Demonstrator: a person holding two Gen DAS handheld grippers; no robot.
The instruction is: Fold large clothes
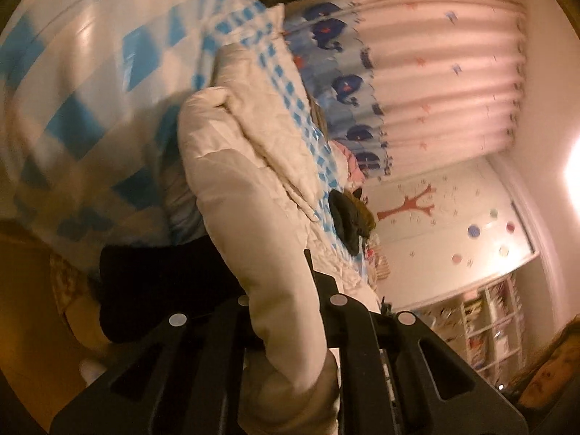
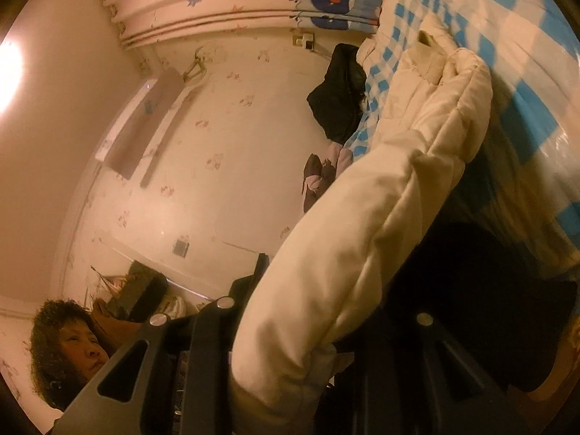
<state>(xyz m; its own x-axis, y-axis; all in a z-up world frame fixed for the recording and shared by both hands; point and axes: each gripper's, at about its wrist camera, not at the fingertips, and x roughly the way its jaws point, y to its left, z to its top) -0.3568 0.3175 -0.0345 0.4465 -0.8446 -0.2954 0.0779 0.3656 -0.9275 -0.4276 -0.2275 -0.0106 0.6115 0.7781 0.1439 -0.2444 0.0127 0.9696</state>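
A large cream quilted puffer coat [image 1: 250, 181] stretches from the blue-and-white checked bed cover [image 1: 101, 72] down into my left gripper [image 1: 290, 326], which is shut on its thick padded edge. In the right wrist view the same coat [image 2: 362, 235] runs from the bed cover [image 2: 525, 72] into my right gripper [image 2: 311, 330], which is shut on another part of it. Both views are tilted sideways. The fabric hides the fingertips of both grippers. A dark fabric patch [image 2: 482, 290] lies beside the coat.
Dark clothes lie on the bed [image 1: 348, 217] and at its edge [image 2: 340, 90]. A whale-print curtain [image 1: 417, 72] hangs behind. A white shelf unit [image 1: 489, 319] stands by the wall. The person's face shows in both views [image 2: 79, 348].
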